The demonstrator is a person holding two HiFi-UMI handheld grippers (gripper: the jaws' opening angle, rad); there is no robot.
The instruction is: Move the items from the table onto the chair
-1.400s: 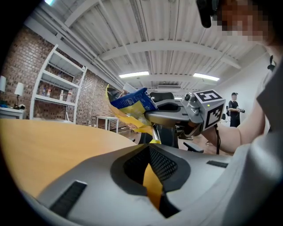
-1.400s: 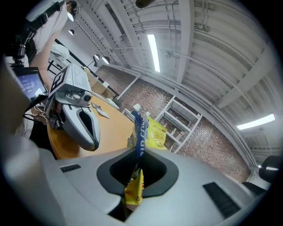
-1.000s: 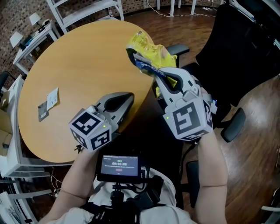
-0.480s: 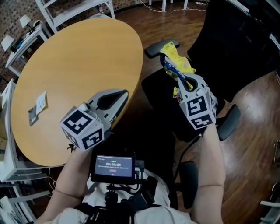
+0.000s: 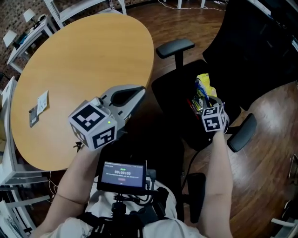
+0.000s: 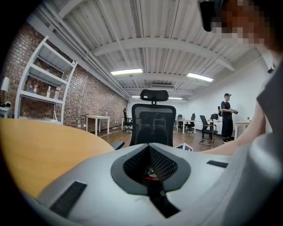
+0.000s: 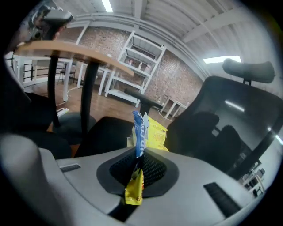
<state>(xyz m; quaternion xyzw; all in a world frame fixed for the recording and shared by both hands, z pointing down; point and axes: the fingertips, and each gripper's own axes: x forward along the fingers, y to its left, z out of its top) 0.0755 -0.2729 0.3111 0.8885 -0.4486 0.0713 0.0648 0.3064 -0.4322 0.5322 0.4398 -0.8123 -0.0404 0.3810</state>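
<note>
My right gripper [image 5: 205,100] is shut on a bunch of snack bags [image 5: 203,89], yellow and blue, low over the seat of the black office chair [image 5: 172,95]. In the right gripper view the blue and yellow snack bags [image 7: 146,128] stick up from between the shut jaws of the right gripper [image 7: 138,154], with the chair's backrest [image 7: 221,128] behind. My left gripper [image 5: 139,90] is shut and holds nothing, level over the near right edge of the round wooden table [image 5: 84,56]. Two small flat packets [image 5: 38,107] lie at the table's left. The left gripper [image 6: 148,148] points at the chair [image 6: 154,119].
The chair's armrests [image 5: 174,46] stand on either side of the seat. White shelving [image 5: 70,7] stands beyond the table. A small monitor [image 5: 123,173] hangs at my chest. A person [image 6: 227,114] stands far off among desks in the left gripper view.
My right gripper has carried the snack bags from above the table's edge rightward and down to just over the chair seat. The left gripper has drifted only a little.
</note>
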